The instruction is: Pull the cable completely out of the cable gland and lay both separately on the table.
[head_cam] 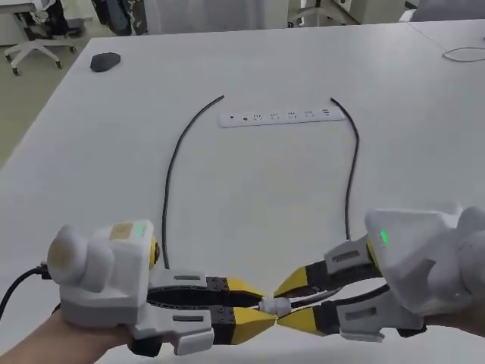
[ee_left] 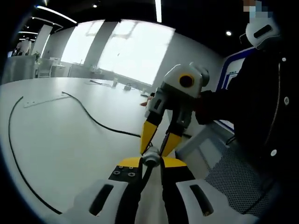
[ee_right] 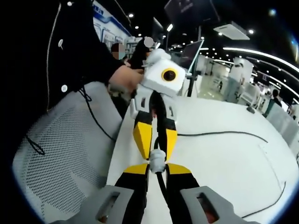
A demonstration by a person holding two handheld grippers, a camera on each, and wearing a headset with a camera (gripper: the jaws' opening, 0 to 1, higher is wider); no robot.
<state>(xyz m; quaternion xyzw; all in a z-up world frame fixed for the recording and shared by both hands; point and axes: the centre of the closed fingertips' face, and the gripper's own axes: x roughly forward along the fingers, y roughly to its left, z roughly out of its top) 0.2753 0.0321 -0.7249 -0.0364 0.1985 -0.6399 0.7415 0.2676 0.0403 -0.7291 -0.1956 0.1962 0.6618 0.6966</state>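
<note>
Whitish cable gland (head_cam: 273, 305) on black cable (ee_right: 161, 183); left gripper (head_cam: 259, 307), right gripper (head_cam: 291, 303) clenched on it tip-to-tip

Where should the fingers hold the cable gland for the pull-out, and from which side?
Grip the cable gland across its short round body, coming in side-on, at right angles to the cable running through it. The bore axis stays free, so the cable can likely slide out lengthways; gripping end-on would crowd the exit.

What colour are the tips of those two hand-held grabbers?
Yellow, on the left gripper and right gripper alike; the head view shows it best.
</note>
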